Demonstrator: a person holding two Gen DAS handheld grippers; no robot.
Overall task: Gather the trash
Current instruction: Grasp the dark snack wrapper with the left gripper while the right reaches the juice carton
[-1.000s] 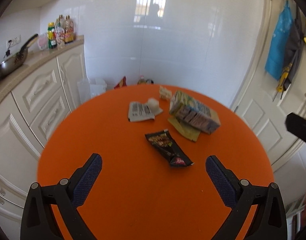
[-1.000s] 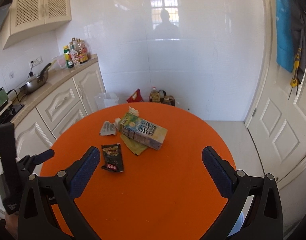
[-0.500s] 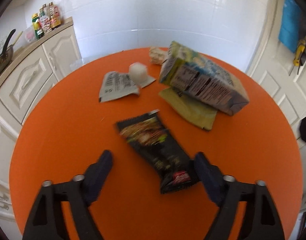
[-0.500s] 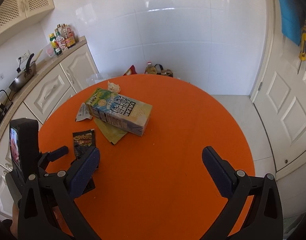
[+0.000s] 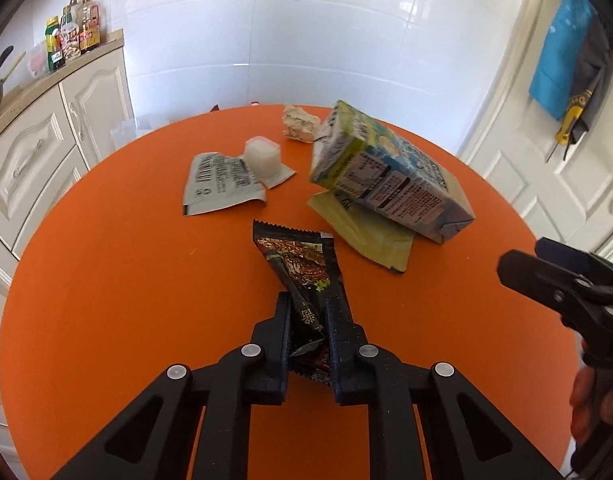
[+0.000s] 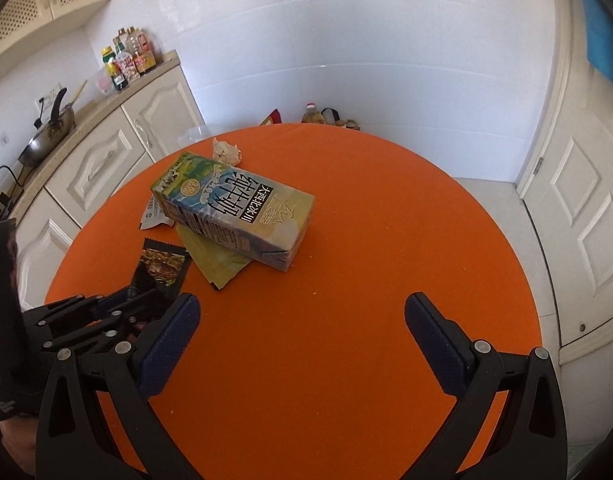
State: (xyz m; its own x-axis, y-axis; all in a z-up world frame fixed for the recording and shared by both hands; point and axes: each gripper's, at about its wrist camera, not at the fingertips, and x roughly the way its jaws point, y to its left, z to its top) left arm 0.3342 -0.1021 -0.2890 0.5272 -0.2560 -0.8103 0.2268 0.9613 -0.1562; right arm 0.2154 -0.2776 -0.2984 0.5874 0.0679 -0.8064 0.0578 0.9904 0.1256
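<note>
My left gripper [image 5: 308,307] is shut on the near end of a black snack wrapper [image 5: 298,262] that lies on the round orange table [image 5: 126,300]. The wrapper also shows in the right wrist view [image 6: 162,266], with the left gripper [image 6: 124,300] on it. Beyond it lie a milk carton [image 5: 386,176] on a yellow-green wrapper [image 5: 366,228], a grey-white wrapper [image 5: 222,182], a small white cup [image 5: 262,156] and a crumpled paper [image 5: 300,124]. My right gripper [image 6: 300,314] is open and empty above the table's near side, and shows at the right of the left wrist view [image 5: 546,270].
White kitchen cabinets [image 6: 106,160] with bottles [image 6: 128,58] and a pan [image 6: 46,136] stand to the left. A white door [image 6: 578,208] is on the right. Bottles and bags [image 6: 318,116] sit on the floor behind the table.
My left gripper moved forward and down to the black wrapper and shut on its near end. My right gripper came closer to the table and stayed open.
</note>
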